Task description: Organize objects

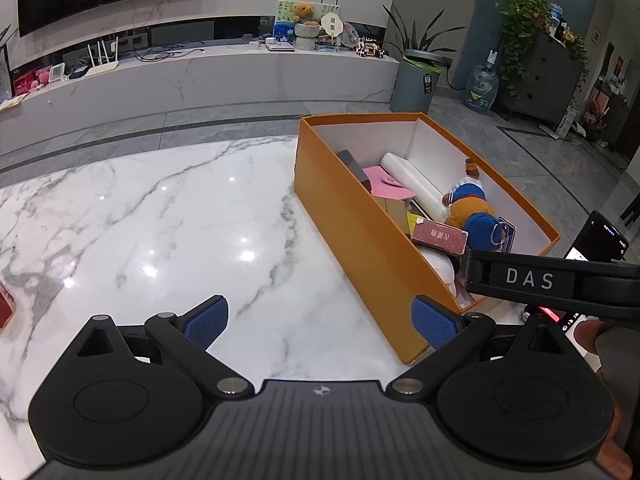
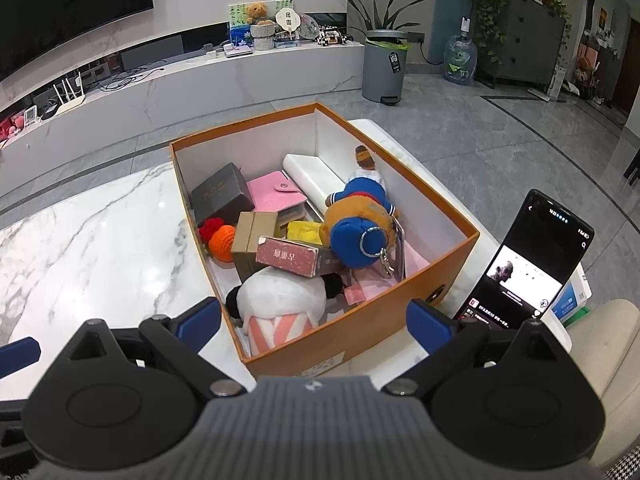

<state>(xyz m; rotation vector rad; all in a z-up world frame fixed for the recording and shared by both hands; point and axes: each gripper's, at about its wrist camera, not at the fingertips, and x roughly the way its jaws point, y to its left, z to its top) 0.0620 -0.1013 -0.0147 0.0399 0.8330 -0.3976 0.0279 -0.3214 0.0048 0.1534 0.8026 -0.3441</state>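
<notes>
An orange box [image 2: 400, 316] stands on the white marble table [image 2: 100, 248]; it also shows in the left wrist view [image 1: 360, 240]. It holds several items: a brown-and-blue plush keychain [image 2: 360, 220], a white-and-pink plush [image 2: 280, 300], a pink wallet [image 2: 274, 192], a dark box [image 2: 222, 196], a white roll [image 2: 316, 180], a pink carton [image 2: 288, 258] and an orange crochet ball [image 2: 224, 242]. My right gripper [image 2: 314, 324] is open and empty at the box's near edge. My left gripper [image 1: 320, 322] is open and empty over bare marble, left of the box.
A lit phone [image 2: 528, 256] stands propped right of the box. A red object [image 1: 6, 308] sits at the table's left edge. Beyond the table are a TV console [image 1: 200, 76], a grey bin [image 2: 384, 66] and a water jug [image 2: 460, 58].
</notes>
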